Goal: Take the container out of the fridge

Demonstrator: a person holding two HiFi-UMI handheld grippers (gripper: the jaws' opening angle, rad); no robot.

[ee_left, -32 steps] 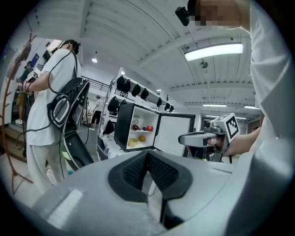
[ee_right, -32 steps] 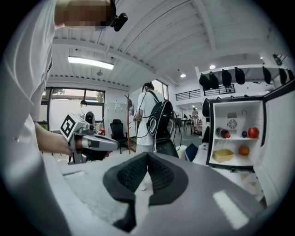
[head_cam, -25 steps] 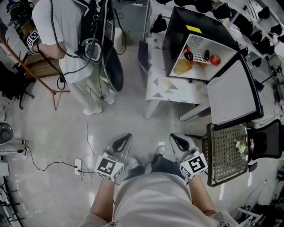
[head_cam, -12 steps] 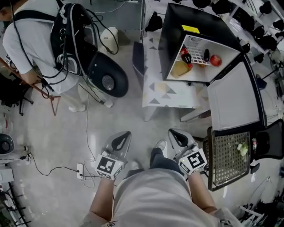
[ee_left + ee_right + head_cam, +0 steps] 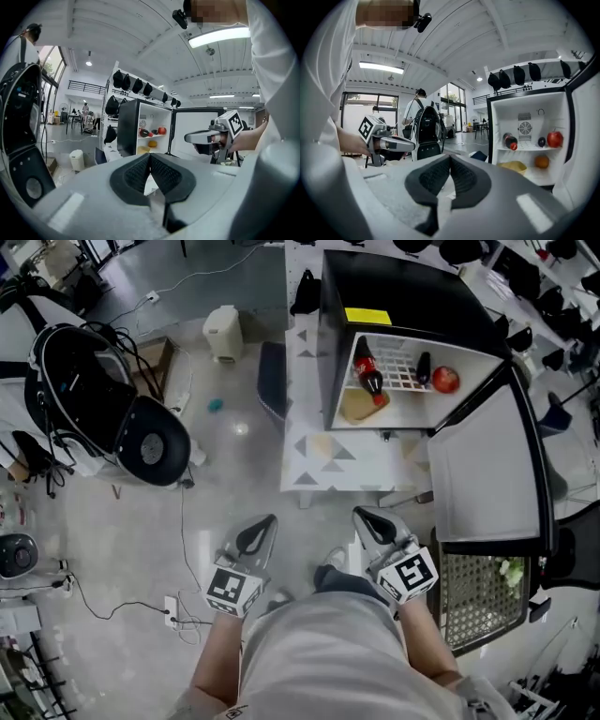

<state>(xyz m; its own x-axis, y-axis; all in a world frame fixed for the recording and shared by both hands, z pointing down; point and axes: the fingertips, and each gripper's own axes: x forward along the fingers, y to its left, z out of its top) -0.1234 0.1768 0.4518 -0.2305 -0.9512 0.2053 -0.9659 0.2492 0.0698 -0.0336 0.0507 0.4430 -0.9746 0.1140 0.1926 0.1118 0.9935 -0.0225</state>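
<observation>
The black mini fridge (image 5: 403, 310) stands open on a low table, its door (image 5: 483, 470) swung out to the right. A yellow container (image 5: 361, 407) lies on the lower shelf under a cola bottle (image 5: 367, 381), with a red apple (image 5: 445, 381) further right. The right gripper view shows the yellow container (image 5: 513, 166) beside an orange (image 5: 542, 161). My left gripper (image 5: 258, 535) and right gripper (image 5: 370, 524) are held low in front of me, well short of the fridge. Both are shut with nothing between the fingers (image 5: 136, 173), as the right gripper (image 5: 450, 159) shows in its own view.
A person with a black backpack (image 5: 94, 409) stands at the left. The white patterned table (image 5: 328, 460) carries the fridge. A mesh basket (image 5: 478, 592) sits at my right. A power strip and cable (image 5: 173, 610) lie on the floor, and a small white bin (image 5: 223, 332) stands further back.
The fridge has shifted left and closer in the head view. The person with the backpack has drifted to the left edge. Both grippers keep the same pose, shut.
</observation>
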